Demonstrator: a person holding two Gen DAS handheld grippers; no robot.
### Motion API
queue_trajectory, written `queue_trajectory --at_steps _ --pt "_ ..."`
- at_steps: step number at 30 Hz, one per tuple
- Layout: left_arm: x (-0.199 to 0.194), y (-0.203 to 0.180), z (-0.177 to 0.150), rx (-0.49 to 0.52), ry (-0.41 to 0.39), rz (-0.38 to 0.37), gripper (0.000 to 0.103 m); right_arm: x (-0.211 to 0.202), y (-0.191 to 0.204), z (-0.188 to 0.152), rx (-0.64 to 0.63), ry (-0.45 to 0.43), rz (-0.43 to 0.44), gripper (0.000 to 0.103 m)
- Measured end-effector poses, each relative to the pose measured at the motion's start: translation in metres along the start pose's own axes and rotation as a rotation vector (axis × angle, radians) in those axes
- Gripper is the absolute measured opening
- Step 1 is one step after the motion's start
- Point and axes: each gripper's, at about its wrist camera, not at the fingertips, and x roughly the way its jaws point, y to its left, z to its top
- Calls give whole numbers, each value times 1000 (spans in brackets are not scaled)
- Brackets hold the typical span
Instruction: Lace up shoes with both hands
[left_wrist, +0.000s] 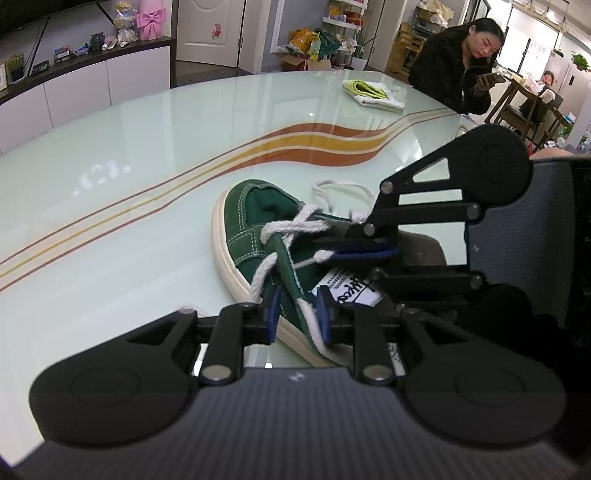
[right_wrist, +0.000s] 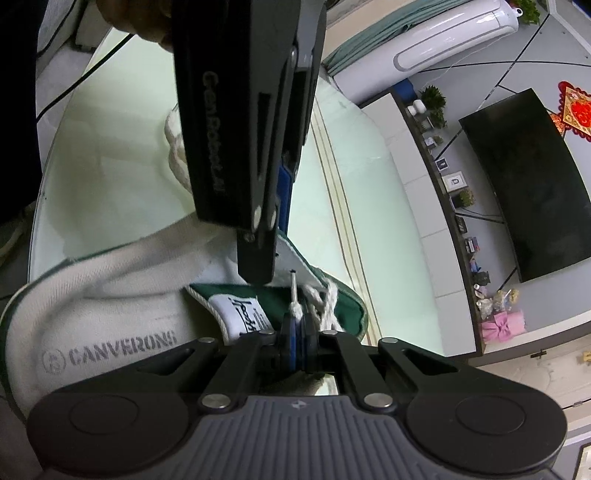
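Note:
A green suede shoe (left_wrist: 251, 229) with a cream sole lies on the glass table, its pale lining (right_wrist: 110, 295) towards the right wrist view. White lace (left_wrist: 291, 225) crosses its lower eyelets. My left gripper (left_wrist: 298, 319) is shut on the shoe's eyelet flap (left_wrist: 291, 280), which passes between its blue pads. In the right wrist view the left gripper (right_wrist: 266, 273) comes down from above onto that flap. My right gripper (right_wrist: 295, 332) is shut on the lace end (right_wrist: 294, 295), whose tip points at the flap. The left wrist view shows the right gripper (left_wrist: 332, 254) coming in from the right, with the lace tip (left_wrist: 306, 261) at an eyelet.
The glass table (left_wrist: 147, 147) has orange and yellow stripes. A folded cloth (left_wrist: 373, 94) lies at its far side, where a person (left_wrist: 454, 70) stands with a phone. A loose lace loop (left_wrist: 343, 186) lies behind the shoe. A cabinet and dark TV (right_wrist: 528, 184) line the wall.

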Motion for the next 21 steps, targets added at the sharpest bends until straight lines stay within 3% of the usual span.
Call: queue_trajectory --at_steps 21 --pt "2 -5 1 3 3 -1 23 -4 -8 -4 70 -52 25 4"
